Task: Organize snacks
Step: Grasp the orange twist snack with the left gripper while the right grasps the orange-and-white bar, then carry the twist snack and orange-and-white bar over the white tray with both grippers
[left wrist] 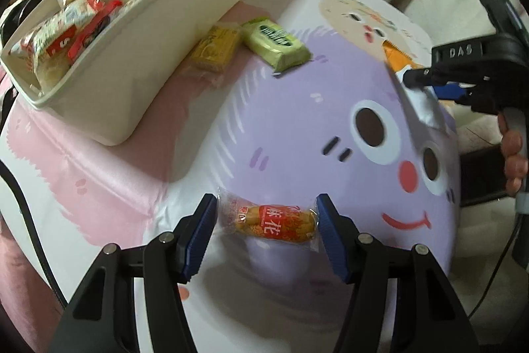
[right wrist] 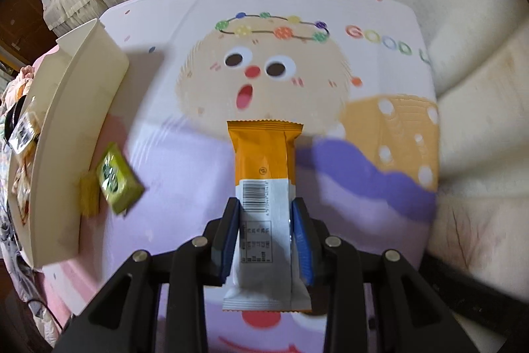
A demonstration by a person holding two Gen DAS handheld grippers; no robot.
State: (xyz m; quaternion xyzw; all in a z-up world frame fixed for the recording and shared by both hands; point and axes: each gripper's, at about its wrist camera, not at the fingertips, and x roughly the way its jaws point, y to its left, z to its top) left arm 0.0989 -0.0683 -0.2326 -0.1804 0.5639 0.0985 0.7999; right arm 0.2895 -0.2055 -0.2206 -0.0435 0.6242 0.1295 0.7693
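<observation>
Blue-padded jaws of the left gripper (left wrist: 266, 229) stand wide open, one on each side of a clear-wrapped twist snack (left wrist: 269, 222) that lies on the cloth (left wrist: 291, 108). No contact between pads and wrapper can be confirmed; the snack is judged not yet gripped.

The right gripper (right wrist: 264, 240) is closed on an orange bar (right wrist: 264, 187), clamped across its white lower half, with the orange end pointing away. In the left view the bar appears clear of the cloth, at the right side of the scene.

Further out, two snacks remain loose on the cloth: a green pack (left wrist: 276, 43) and a yellow pack (left wrist: 215, 48). The two lie touching or nearly so, and the yellow one sits just beside the wall of the white bin (left wrist: 158, 32). That bin stands at the far left and already holds several wrapped items, red-and-white packets among them; their count cannot be told.

Progress is judged as partial. Some snacks are binned, one is in transit in the right gripper, one is lined up for pickup by the left, and two are untouched. Four items are therefore left to be placed, as far as is shown. Whether further snacks lie outside both views cannot be told.
</observation>
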